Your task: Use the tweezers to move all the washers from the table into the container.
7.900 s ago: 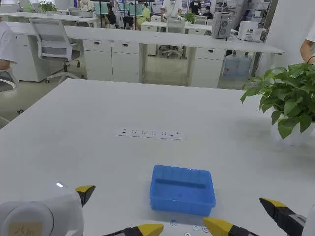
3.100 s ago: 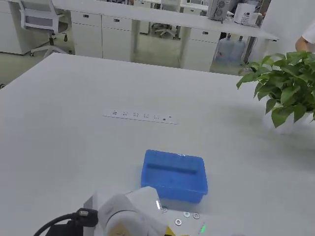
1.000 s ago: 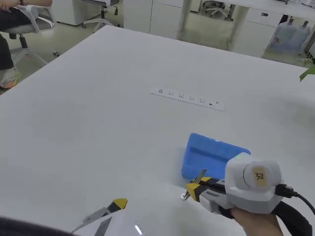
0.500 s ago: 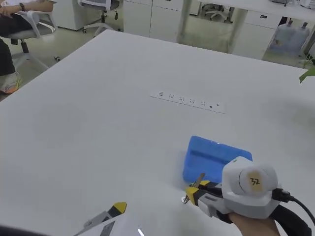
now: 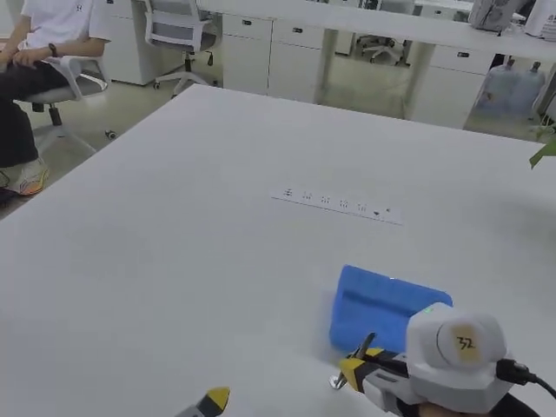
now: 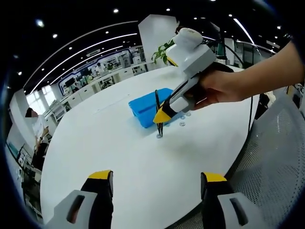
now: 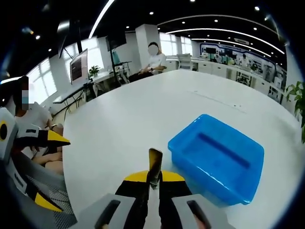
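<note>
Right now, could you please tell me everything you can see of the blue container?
The blue container is a shallow, rectangular, open-topped tray, plastic by its look. It sits flat on the white table, and no washers show inside. The tweezers, held by the right gripper, stand just beside it, apart.

Your headset camera looks forward and down across the white tabletop [image 5: 174,261], with the blue rectangular plastic container [image 5: 382,304] low in view. Your left gripper camera faces that container from farther off. Your right one sights along thin metal tweezers [image 7: 154,164], close to it. All three share it.
</note>
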A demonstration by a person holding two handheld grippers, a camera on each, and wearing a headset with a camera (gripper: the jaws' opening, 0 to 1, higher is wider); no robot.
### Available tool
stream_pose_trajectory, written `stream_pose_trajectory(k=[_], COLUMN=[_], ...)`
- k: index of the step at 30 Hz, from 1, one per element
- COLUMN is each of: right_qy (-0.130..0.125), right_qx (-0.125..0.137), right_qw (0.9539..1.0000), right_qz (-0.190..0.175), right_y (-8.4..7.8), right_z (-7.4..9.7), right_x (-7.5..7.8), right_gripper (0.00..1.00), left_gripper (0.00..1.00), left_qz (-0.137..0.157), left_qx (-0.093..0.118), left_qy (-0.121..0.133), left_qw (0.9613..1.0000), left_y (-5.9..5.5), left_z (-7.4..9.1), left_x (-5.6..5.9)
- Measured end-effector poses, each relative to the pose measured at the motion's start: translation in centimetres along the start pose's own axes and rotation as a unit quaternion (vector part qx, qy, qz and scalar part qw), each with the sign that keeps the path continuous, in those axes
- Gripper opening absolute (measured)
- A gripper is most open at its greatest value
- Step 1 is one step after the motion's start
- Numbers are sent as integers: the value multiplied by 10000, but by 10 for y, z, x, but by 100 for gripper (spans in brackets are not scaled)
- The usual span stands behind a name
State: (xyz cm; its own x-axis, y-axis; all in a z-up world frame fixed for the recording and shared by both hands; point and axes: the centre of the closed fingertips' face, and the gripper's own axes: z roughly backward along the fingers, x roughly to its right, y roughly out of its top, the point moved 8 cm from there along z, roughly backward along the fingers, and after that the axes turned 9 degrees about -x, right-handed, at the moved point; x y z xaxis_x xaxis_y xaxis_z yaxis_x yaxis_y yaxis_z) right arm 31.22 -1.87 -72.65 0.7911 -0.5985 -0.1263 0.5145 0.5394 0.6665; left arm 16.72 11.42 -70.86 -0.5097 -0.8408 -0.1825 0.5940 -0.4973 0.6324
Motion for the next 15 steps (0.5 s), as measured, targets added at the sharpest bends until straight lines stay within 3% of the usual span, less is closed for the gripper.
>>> stream_pose_trajectory(k=[10,15], right_qy=[-37,-113], right_qx=[206,499], right_qw=[9996,9986], right_qz=[180,112], right_y=[16,33], right_z=[25,38], right_x=[2,11], right_gripper=[2,2], left_gripper=[77,76], left_qz=[-20,-98], left_qx=[-137,-196], left_qy=[41,110], left_qw=[9999,9997], left_y=[-2,-3], left_z=[-2,-3], left_x=[0,0])
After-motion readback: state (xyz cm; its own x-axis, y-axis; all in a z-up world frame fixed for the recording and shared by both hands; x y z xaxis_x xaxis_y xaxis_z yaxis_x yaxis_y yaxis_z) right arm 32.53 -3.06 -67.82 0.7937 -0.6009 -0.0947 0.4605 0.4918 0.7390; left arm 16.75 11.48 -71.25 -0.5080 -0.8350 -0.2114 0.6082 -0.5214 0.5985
